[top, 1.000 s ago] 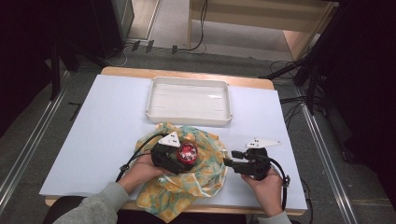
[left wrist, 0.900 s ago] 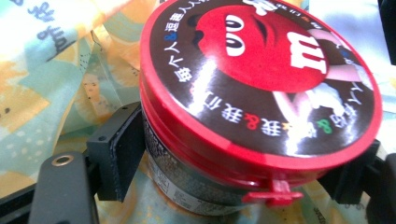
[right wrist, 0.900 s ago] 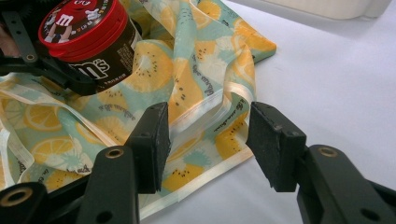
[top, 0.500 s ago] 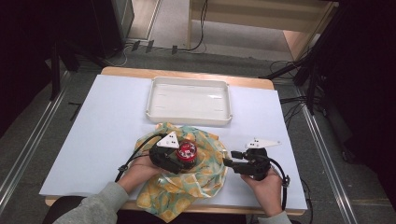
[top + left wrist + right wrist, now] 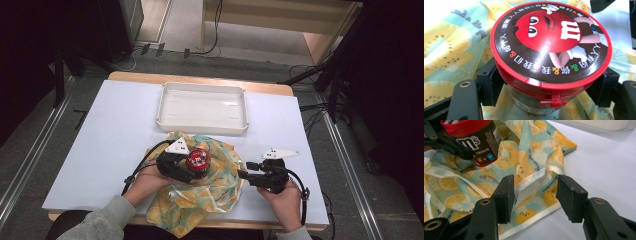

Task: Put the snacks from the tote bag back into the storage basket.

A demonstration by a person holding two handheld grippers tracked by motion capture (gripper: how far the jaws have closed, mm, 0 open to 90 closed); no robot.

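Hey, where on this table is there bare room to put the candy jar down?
Bare table lies left of the cloth and white tray, and beside the tray's right rim. The near middle is crowded: cloth, jar, left gripper, right gripper.

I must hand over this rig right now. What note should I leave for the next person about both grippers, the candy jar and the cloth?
Left gripper: shut on the candy jar, its jaws clamping the body just under the red lid; the jar is over the middle of the cloth.
Right gripper: open, jaws on either side of the cloth's ribboned edge, not yet closed.
White tray: behind the cloth, nothing in it.
Done: jar gripped.
Left, probably: close the right gripper on the cloth edge and handle the cloth around the jar; the pictures do not settle the final goal.
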